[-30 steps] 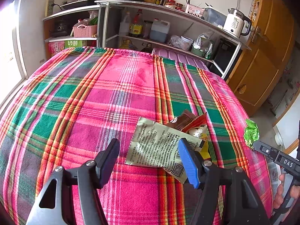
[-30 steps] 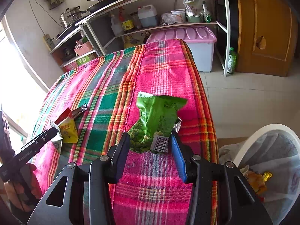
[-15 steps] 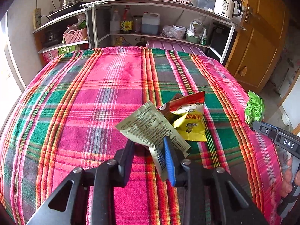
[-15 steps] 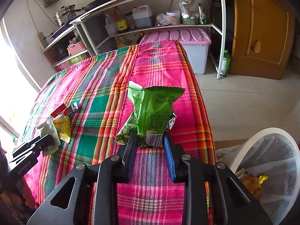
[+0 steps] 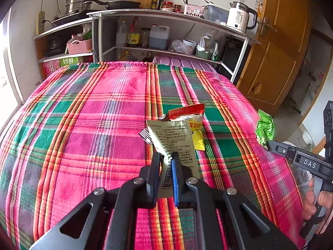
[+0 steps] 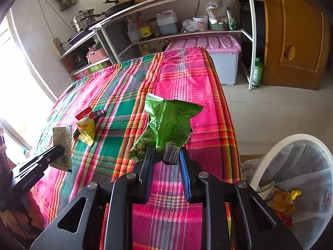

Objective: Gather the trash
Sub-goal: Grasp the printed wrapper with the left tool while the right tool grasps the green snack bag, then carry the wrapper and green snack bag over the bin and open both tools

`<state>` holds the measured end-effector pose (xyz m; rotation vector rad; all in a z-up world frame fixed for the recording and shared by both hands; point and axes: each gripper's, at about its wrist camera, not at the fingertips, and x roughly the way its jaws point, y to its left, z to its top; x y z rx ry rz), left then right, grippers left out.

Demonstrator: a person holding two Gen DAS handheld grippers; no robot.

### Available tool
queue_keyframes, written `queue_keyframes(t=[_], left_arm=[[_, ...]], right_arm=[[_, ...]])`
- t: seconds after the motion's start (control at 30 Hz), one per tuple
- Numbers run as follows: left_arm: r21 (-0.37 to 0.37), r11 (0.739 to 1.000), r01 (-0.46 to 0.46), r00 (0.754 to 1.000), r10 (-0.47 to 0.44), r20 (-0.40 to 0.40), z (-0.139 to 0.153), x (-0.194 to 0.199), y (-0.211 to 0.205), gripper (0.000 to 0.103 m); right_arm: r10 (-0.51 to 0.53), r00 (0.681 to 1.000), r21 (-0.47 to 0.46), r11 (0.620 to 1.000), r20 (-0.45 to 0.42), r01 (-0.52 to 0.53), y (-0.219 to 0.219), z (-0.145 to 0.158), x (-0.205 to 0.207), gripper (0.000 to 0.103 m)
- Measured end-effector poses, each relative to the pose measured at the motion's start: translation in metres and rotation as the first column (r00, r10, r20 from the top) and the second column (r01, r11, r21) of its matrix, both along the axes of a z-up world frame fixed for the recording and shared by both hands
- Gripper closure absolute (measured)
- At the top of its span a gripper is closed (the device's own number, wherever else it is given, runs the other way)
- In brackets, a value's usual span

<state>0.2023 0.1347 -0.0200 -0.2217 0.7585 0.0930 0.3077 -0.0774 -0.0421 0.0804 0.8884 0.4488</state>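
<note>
**Operator:** Right, itemising from my two wrist feeds, biggest first. Item one: table under a plaid cloth (image 5: 87, 125) in pink, green and orange, filling most of both views. Item two: white shelving (image 5: 166, 16) along the back wall, holding pots, a pan, bottles and a white kettle (image 5: 239, 17). Item three: wooden door (image 6: 295, 37) at the right, pale tiled floor below it. Item four: pink-lidded storage box (image 6: 210, 43) beyond the far end of the table.

**Checker:** And the task items?

**Operator:** Item five: white bin (image 6: 299, 166) with a liner, on the floor right of the table, cut off by the frame edge; wrappers inside, hard to identify. Item six: green snack bag (image 6: 172, 125), pinched at its lower end by my right gripper (image 6: 165, 158), whose jaws have just been closing. Item seven: beige sachet (image 5: 172, 141), clamped by my left gripper (image 5: 165, 160), jaws likewise just closed in on it. Item eight: red-and-yellow wrapper (image 5: 191, 120), lying on the cloth behind the sachet, partly hidden by it.

**Checker:** Anything unclear?

**Operator:** Sachet print is too small to read. Whether either bag has lifted clear of the cloth, I cannot tell.
</note>
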Motion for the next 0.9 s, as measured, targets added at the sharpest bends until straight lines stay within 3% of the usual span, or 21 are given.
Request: queue_keyframes(t=[0.43,0.9], left_arm=[[-0.039,0.997,0.06,0.995,-0.056,0.083,0.023,-0.045,-0.032,0.092],[-0.035,0.982,0.184,0.974,-0.177,0.141,0.047,-0.07,-0.094,0.092]], right_arm=[[0.012,0.998,0.057,0.998,0.065,-0.015,-0.034,0.026,-0.06,0.079],[-0.012,0.993,0.075,0.997,0.119,0.003,-0.073,0.041,-0.112,0.079]])
